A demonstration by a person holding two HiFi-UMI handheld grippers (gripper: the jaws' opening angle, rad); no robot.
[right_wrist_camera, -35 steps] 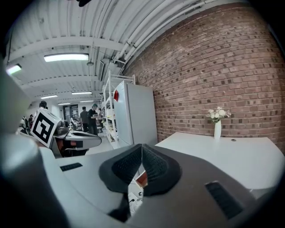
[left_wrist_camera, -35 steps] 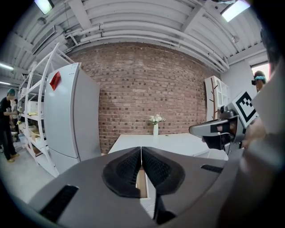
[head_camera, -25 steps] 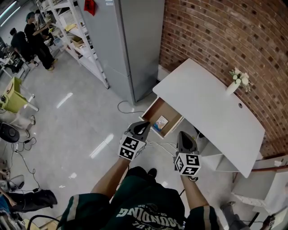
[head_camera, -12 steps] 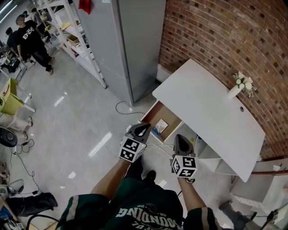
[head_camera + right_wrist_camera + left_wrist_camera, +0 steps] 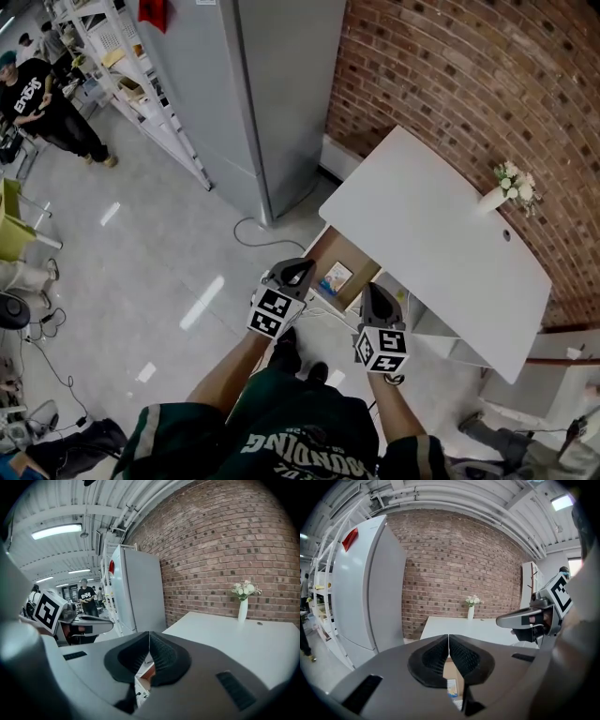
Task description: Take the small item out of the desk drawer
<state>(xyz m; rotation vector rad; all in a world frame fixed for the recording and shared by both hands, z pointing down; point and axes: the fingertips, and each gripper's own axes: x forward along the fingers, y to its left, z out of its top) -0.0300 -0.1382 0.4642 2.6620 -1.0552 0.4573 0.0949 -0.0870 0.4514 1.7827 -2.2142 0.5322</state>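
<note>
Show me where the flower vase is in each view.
Head view: the vase stands at the right, on the far edge of the white desk, by the brick wall.
Left gripper view: the vase is in the centre, at the desk's back.
Right gripper view: the vase is at the right, before the wall.
Shared landmark: the white desk under it.

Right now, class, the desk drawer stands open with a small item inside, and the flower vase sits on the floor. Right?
No. The head view shows the flower vase on the white desk, by the brick wall, not the floor. The drawer does stand open with a small item inside.
</note>
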